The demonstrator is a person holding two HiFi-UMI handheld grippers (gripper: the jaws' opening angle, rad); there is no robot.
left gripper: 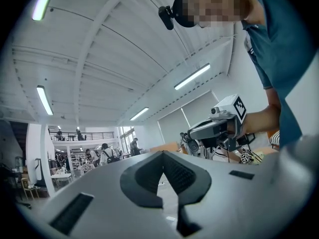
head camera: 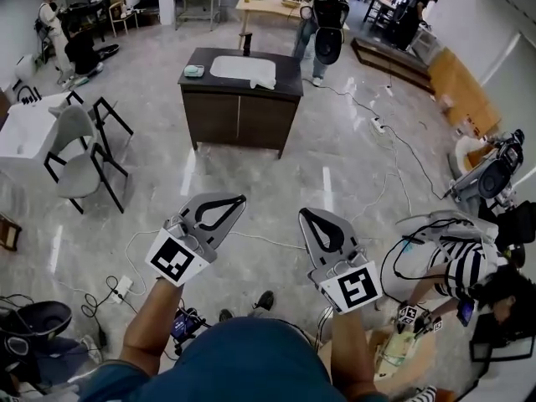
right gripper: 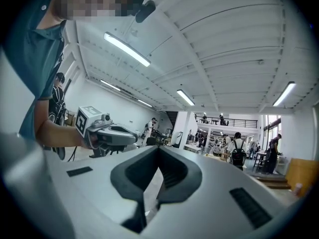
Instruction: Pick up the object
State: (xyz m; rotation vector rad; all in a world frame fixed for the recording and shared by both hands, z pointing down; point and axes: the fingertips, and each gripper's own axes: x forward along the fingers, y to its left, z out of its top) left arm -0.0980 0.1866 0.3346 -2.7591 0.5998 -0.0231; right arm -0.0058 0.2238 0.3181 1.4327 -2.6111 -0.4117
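A dark cabinet table [head camera: 240,115] stands ahead on the glossy floor, well beyond both grippers. On it lie a white cloth [head camera: 243,67] and a small teal thing [head camera: 193,71]. My left gripper [head camera: 239,199] is held level over the floor, its jaws meeting at the tips with nothing between them. My right gripper [head camera: 304,214] is beside it, also shut and empty. In the left gripper view the closed jaws [left gripper: 162,153] point into the hall, with the right gripper [left gripper: 219,128] alongside. The right gripper view shows its shut jaws [right gripper: 158,147] and the left gripper [right gripper: 107,133].
Grey chairs with black legs [head camera: 84,153] and a white table [head camera: 25,128] stand at the left. Cables and a power strip [head camera: 123,289] lie on the floor. A person in a striped top [head camera: 465,266] crouches at the right among equipment. More people and tables are at the back.
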